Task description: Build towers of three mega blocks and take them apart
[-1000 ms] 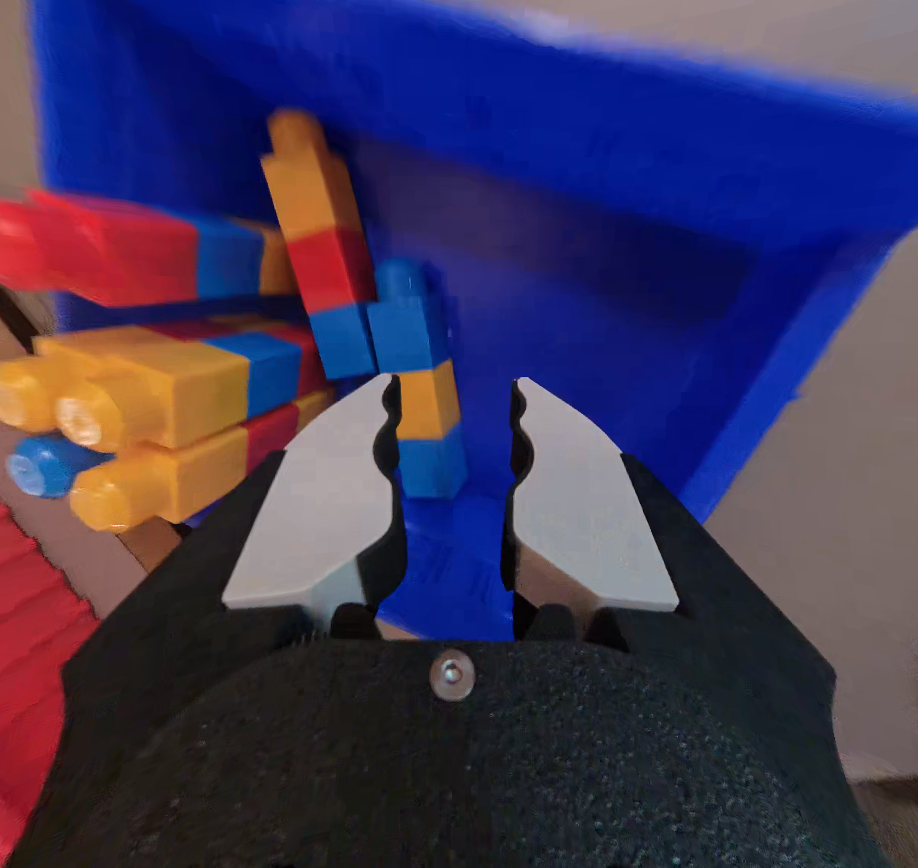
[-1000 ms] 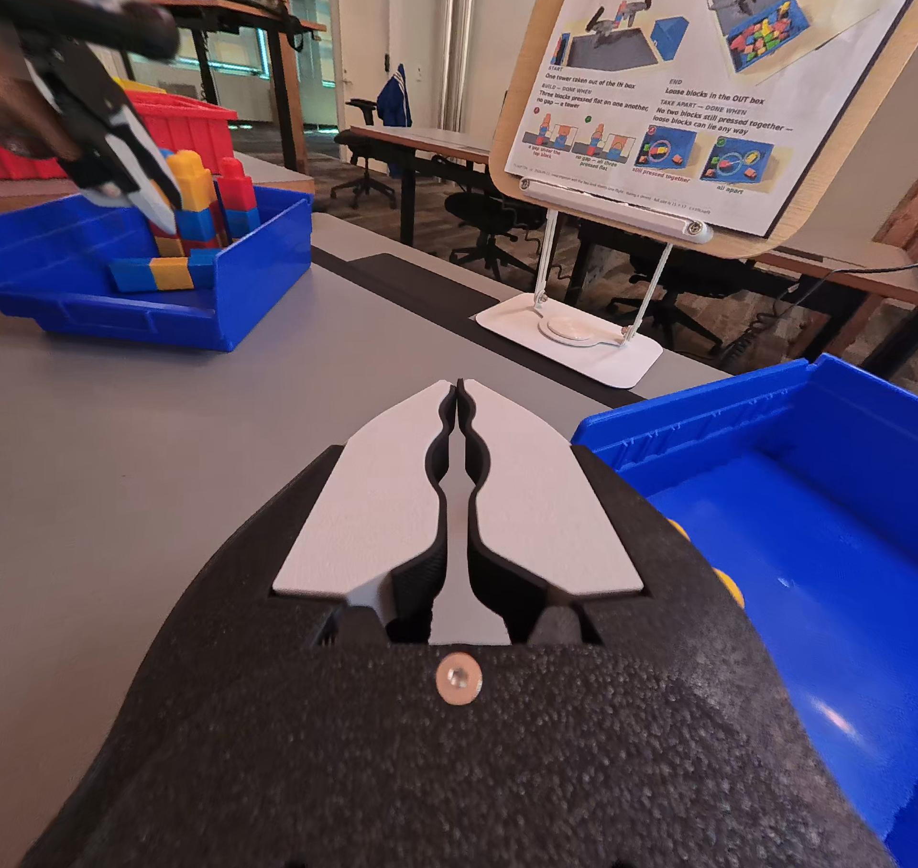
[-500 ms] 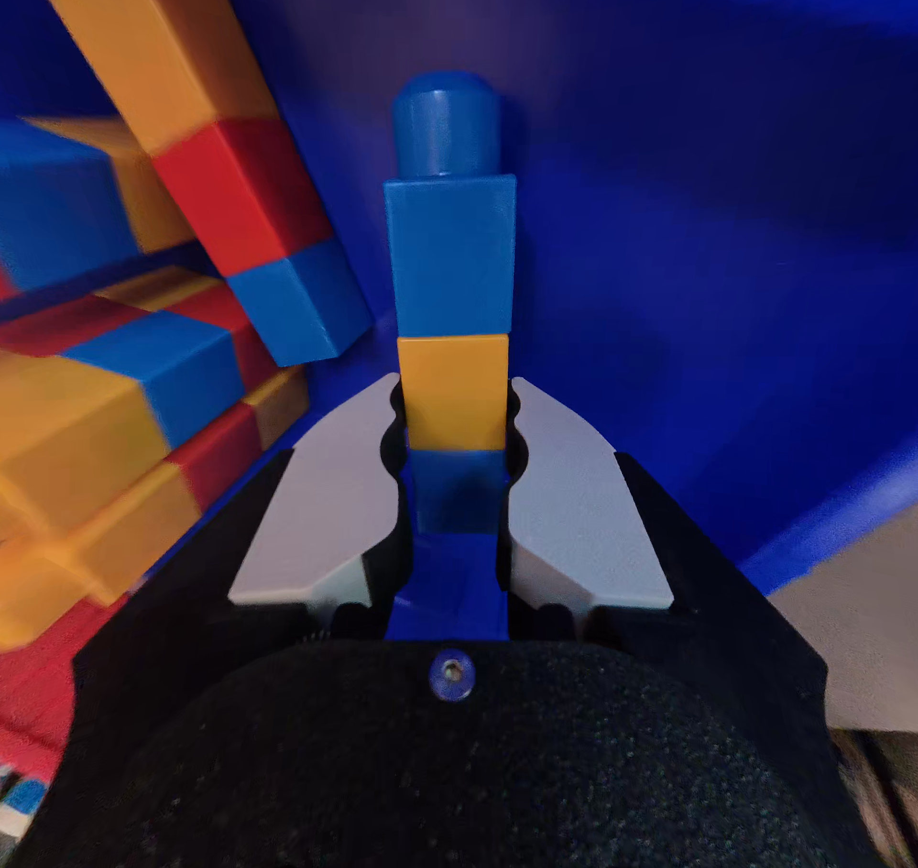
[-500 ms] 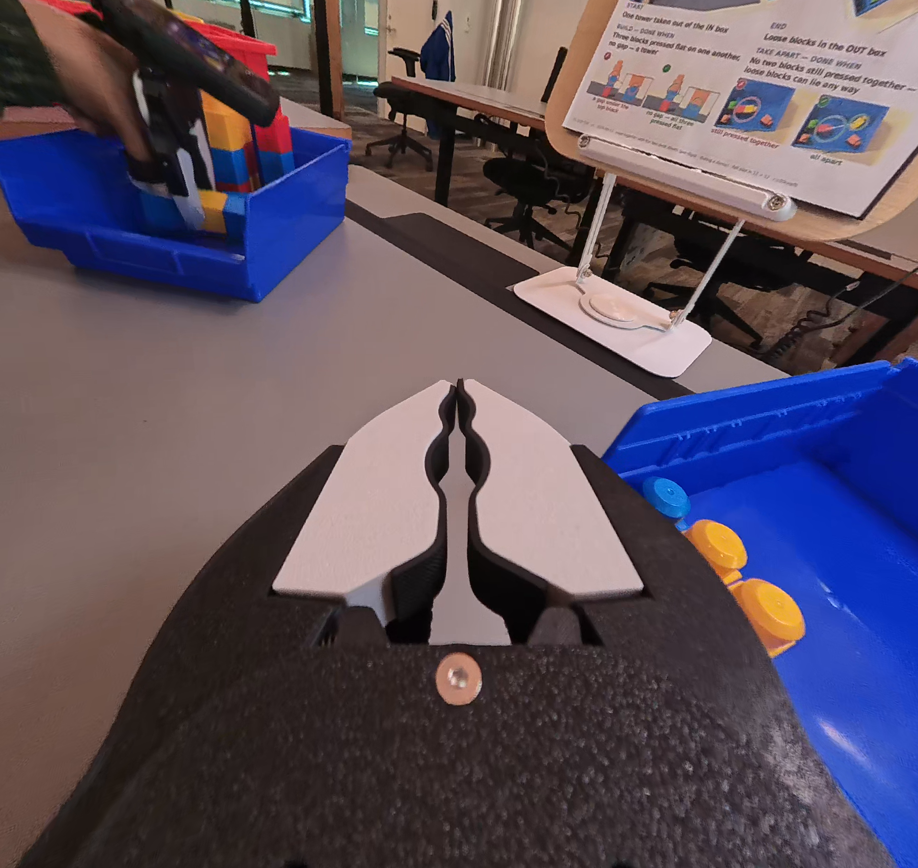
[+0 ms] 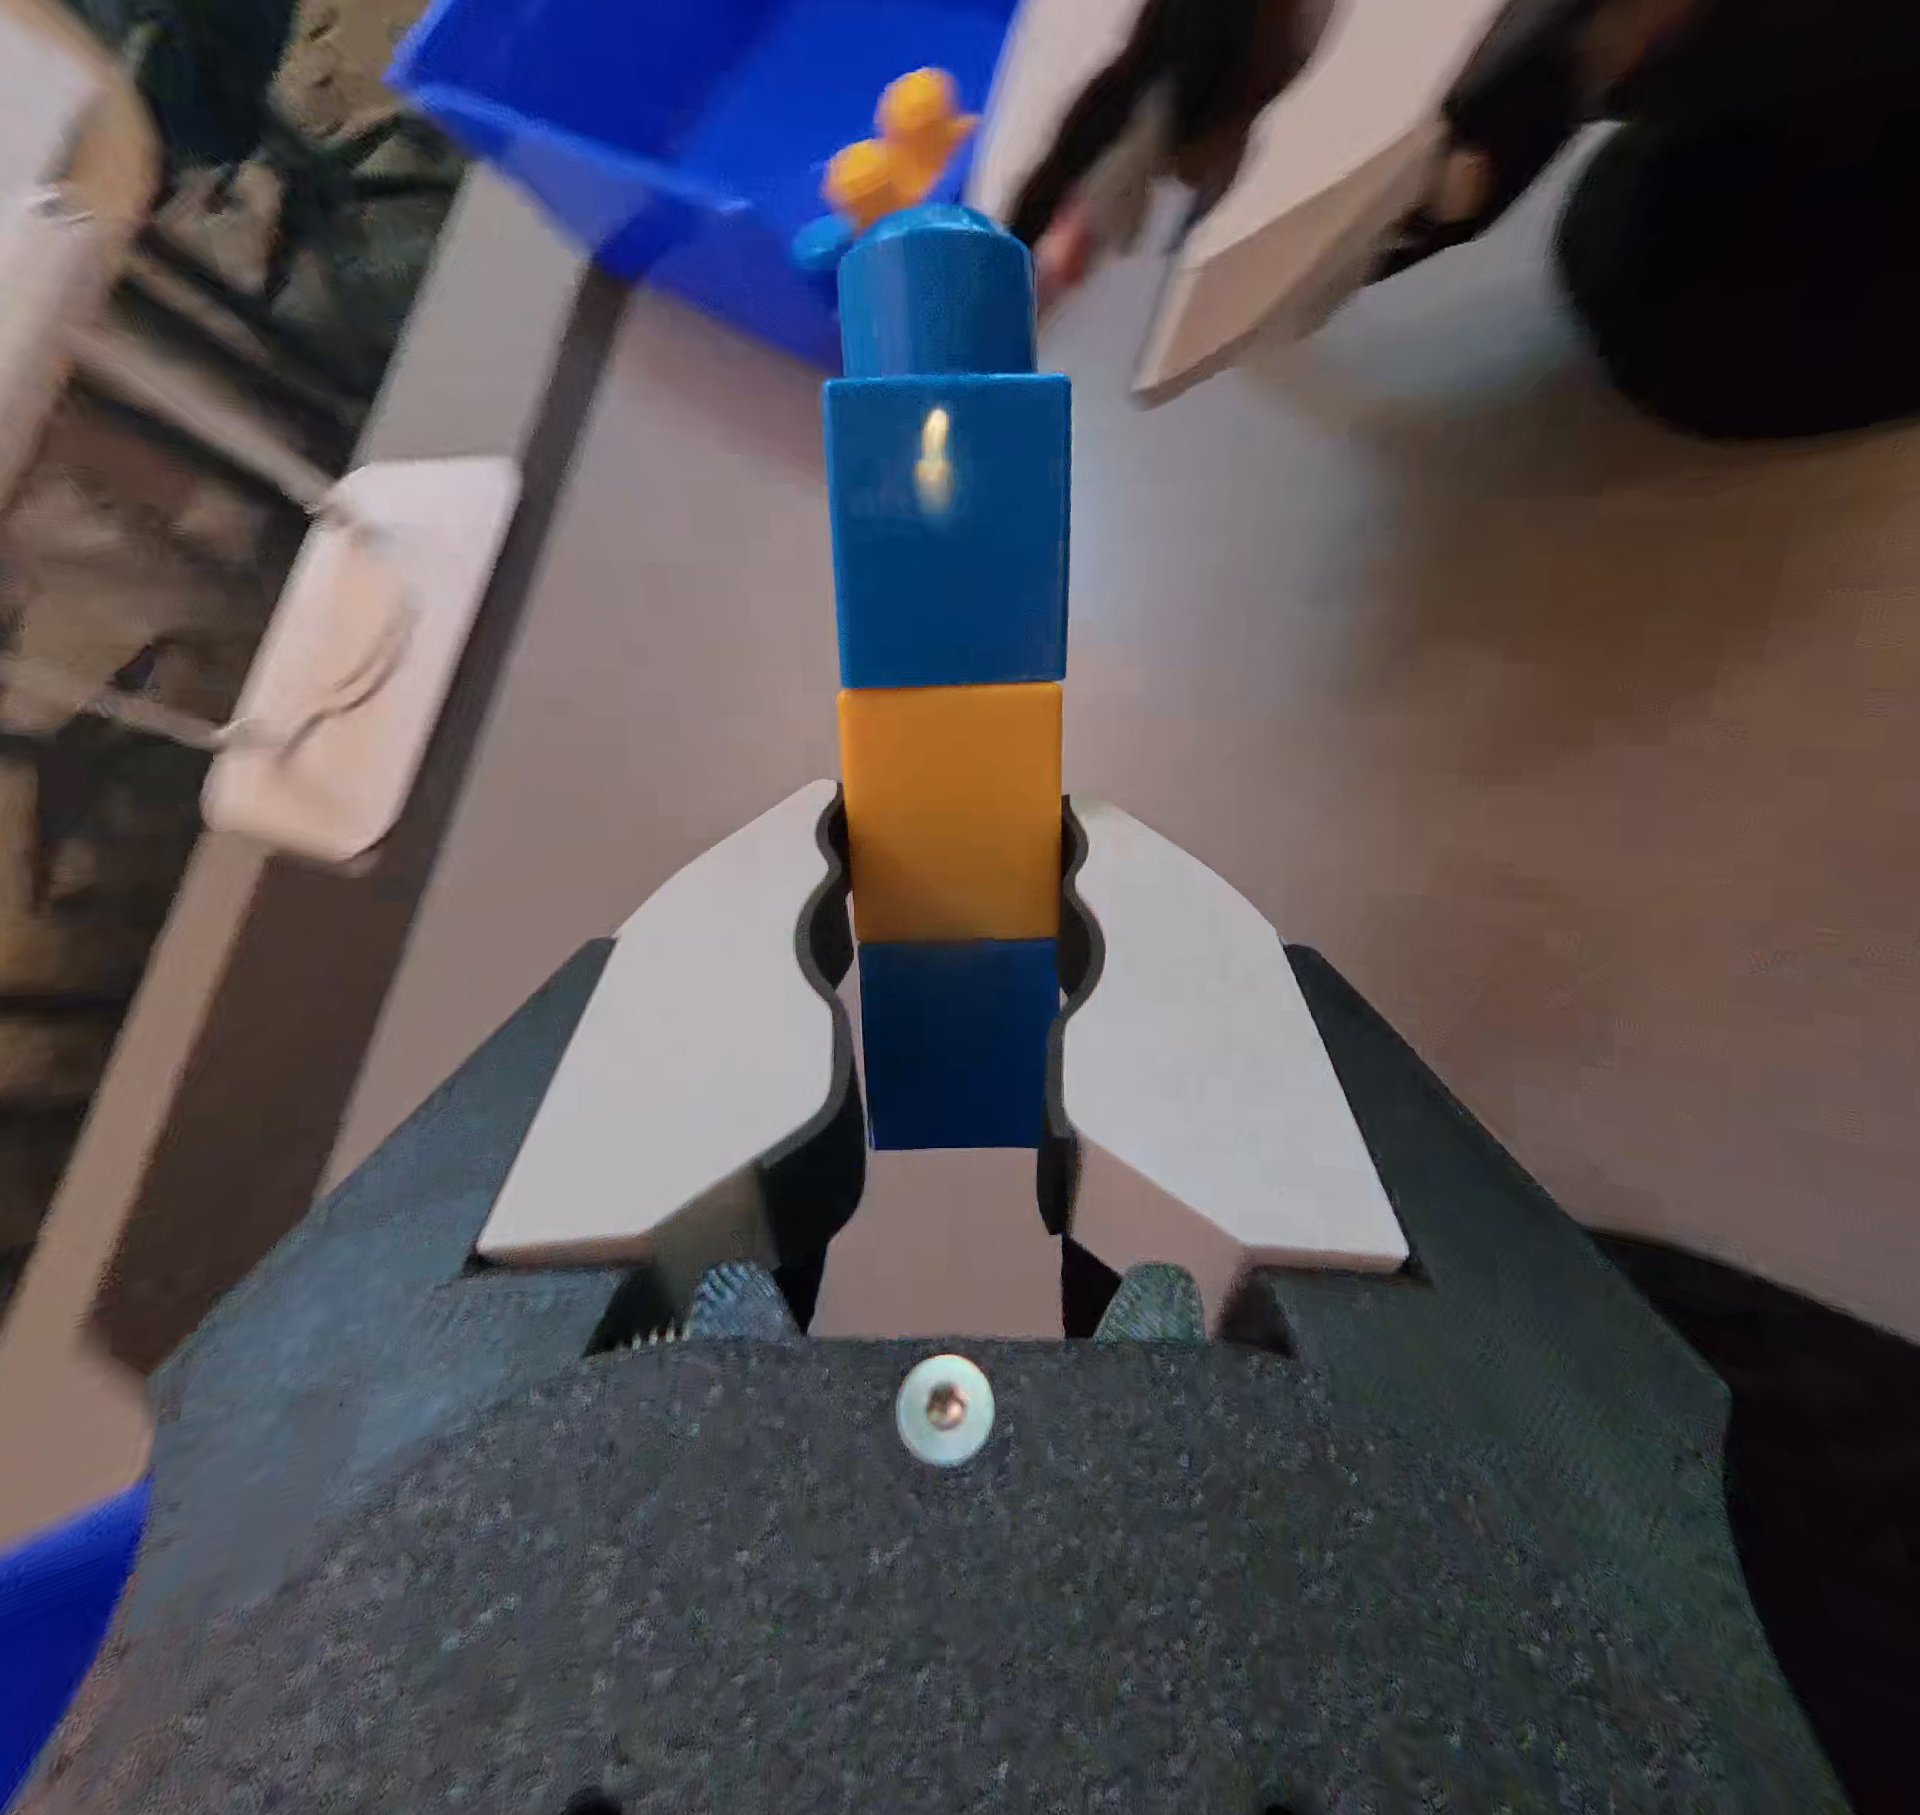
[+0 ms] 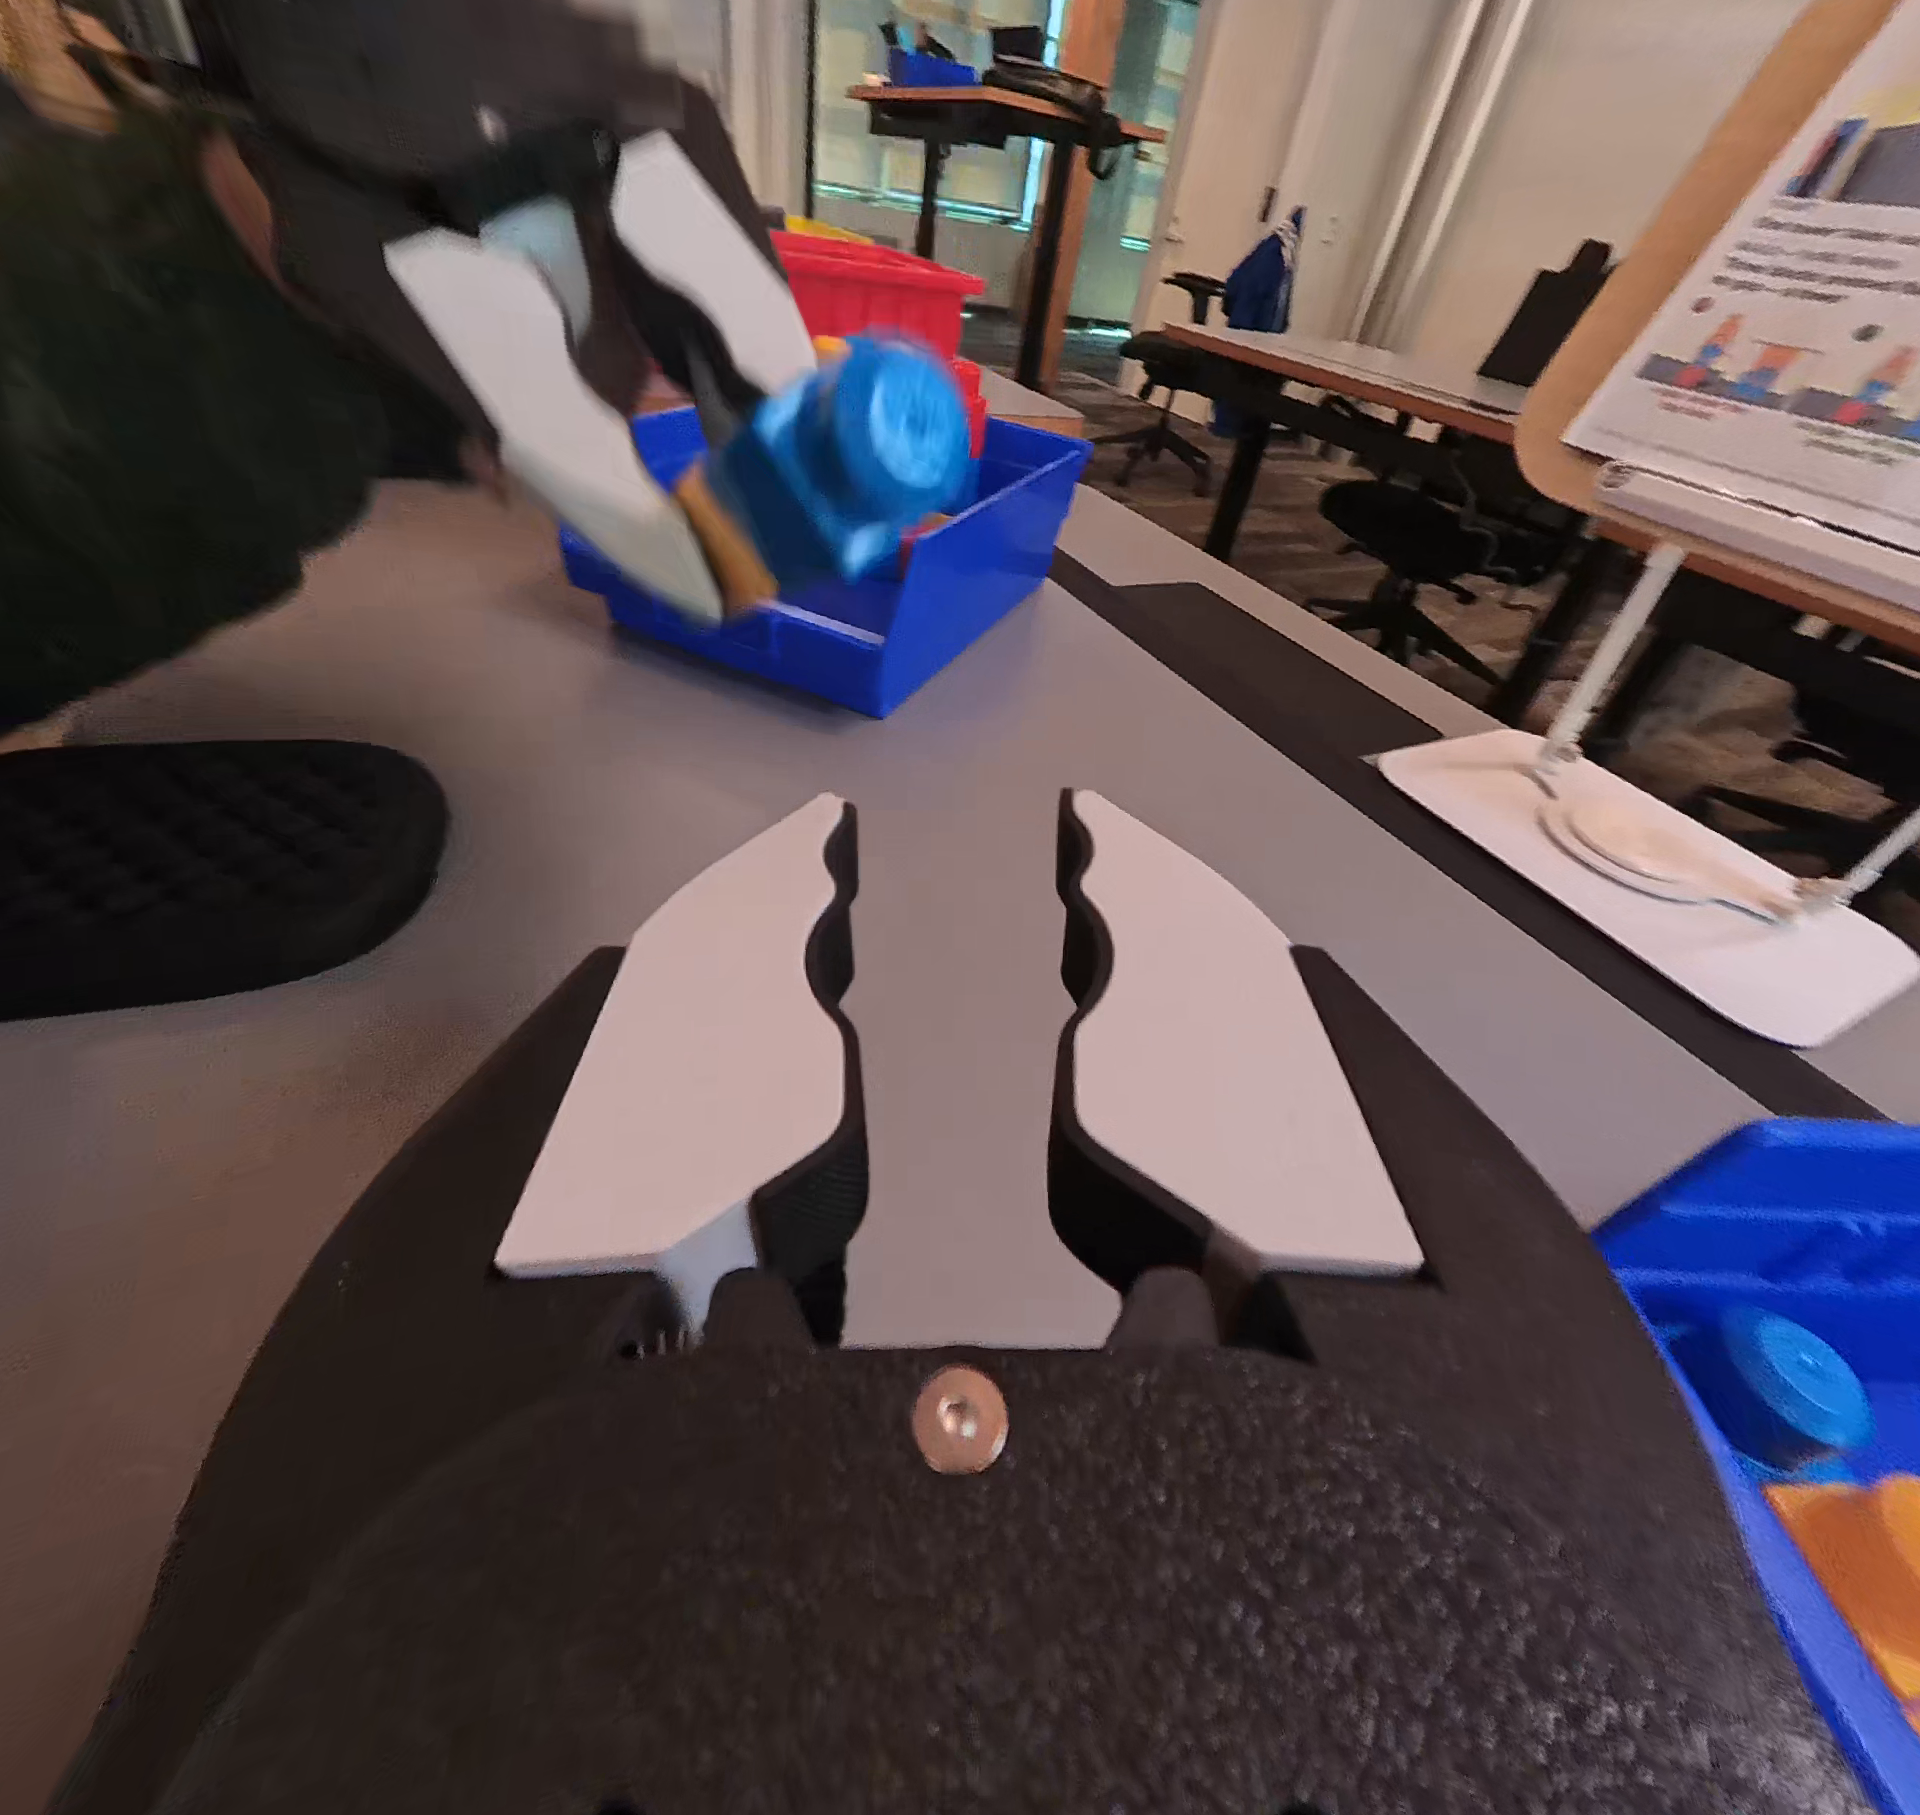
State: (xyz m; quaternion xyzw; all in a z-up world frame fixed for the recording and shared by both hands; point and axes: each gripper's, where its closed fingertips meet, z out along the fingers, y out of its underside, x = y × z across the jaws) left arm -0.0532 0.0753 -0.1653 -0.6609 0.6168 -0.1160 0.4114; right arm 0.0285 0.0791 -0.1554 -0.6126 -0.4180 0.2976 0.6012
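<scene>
My left gripper point(image 5: 951, 809) is shut on a three-block tower point(image 5: 951, 726), blue at the base, orange in the middle, blue on top, held in the air over the grey table. The jaws clamp the orange and lower blue blocks. In the right wrist view the tower point(image 6: 831, 477) shows blurred in the left gripper point(image 6: 665, 518), in front of the blue bin point(image 6: 883, 643) of other towers. My right gripper point(image 6: 956, 820) is open and empty, low over the table. It also shows blurred at the top of the left wrist view point(image 5: 1226, 238).
A second blue bin point(image 5: 582, 113) holds loose orange and blue blocks point(image 5: 894, 155); its corner shows in the right wrist view point(image 6: 1766, 1235). A white stand base point(image 6: 1621, 872) carries an instruction board point(image 6: 1745, 311). A black pad point(image 6: 177, 861) lies at left. A red bin point(image 6: 873, 295) stands behind. Some 9 centimetres of space lies between my two pairs of fingers.
My left gripper closed on the blue-orange-blue tower, lifted it out of the bin and swung it toward the right gripper. My right gripper opened.
</scene>
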